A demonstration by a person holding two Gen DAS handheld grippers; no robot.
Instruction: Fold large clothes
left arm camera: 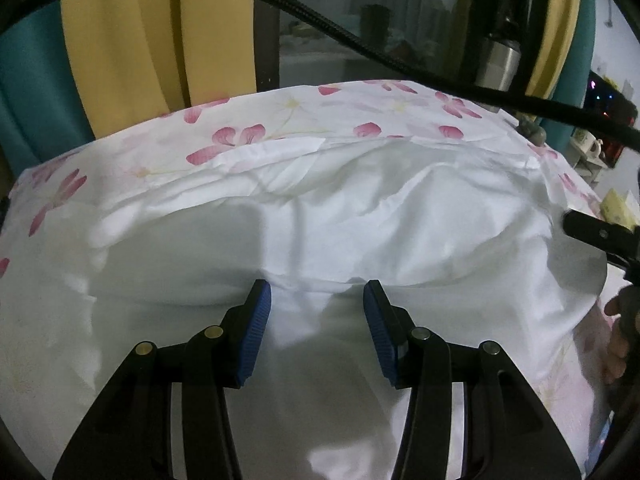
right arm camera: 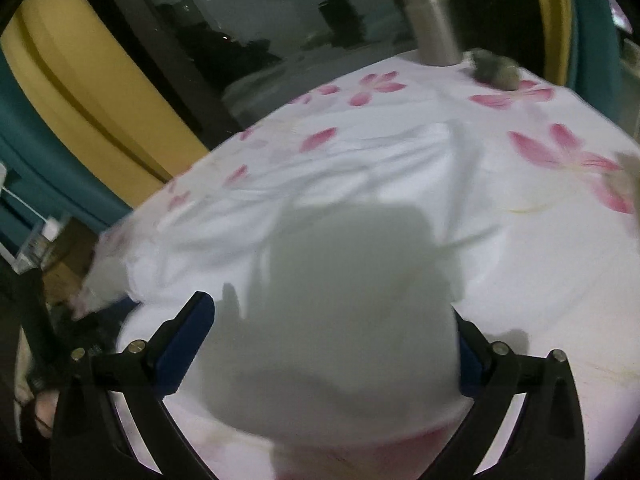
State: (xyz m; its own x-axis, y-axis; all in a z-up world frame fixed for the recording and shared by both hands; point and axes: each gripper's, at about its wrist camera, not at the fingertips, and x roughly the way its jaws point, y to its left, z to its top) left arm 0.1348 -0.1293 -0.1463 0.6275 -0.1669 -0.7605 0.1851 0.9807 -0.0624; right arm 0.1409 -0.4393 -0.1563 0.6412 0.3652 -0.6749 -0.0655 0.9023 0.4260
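Right now the white garment [left arm camera: 340, 216] lies spread over the flower-print cloth [left arm camera: 248, 132] on the counter, directly under and ahead of both my tongs. My left tongs [left arm camera: 317, 300] stand partly apart, released, their blue pads just above a raised fold that runs left to right at their tips. My right tongs [right arm camera: 332, 320] are spread wide with white fabric lying between them (the pads press on nothing), near the garment's near right side. It is wrinkled and doubled over, its far edge creased. A steel flask [right arm camera: 428, 16] stands at the far edge.
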